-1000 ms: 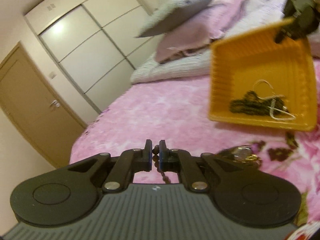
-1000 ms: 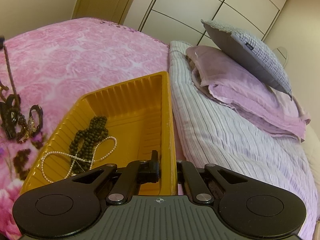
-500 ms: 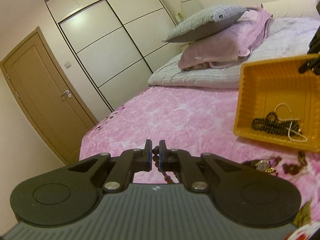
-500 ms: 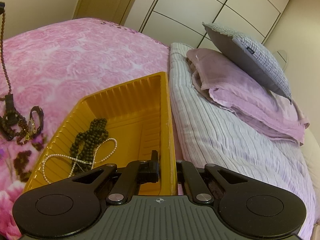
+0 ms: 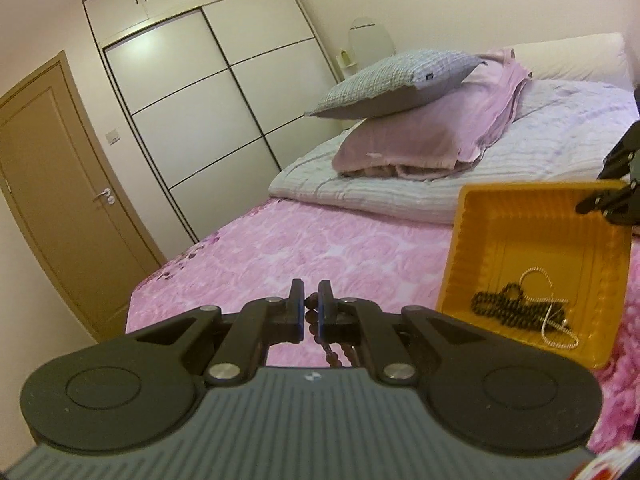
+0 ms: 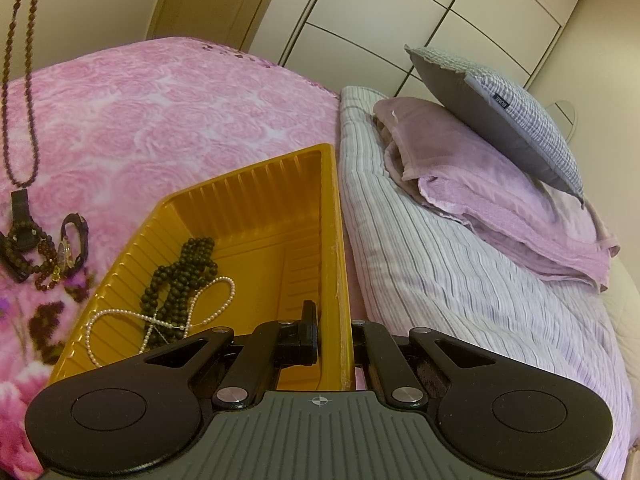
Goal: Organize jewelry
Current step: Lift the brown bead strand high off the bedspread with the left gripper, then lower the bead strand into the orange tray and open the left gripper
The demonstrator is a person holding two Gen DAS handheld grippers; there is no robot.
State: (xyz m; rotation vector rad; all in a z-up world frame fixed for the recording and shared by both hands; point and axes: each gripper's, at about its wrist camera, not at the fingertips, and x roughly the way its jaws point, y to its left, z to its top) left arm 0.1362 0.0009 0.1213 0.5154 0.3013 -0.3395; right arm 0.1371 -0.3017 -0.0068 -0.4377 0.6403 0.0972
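My left claw (image 5: 311,307) is pinched tight on a brown bead necklace (image 6: 20,92), which hangs from it in a long loop above the pink bedspread (image 6: 168,120). Below the loop's end, a watch (image 6: 70,246) and bead bracelets (image 6: 36,264) lie in a heap. My right claw (image 6: 332,332) is clamped on the near wall of the orange tray (image 6: 256,200); ahead and left of it inside lie dark beads (image 6: 180,276) and a pearl strand (image 6: 120,314).
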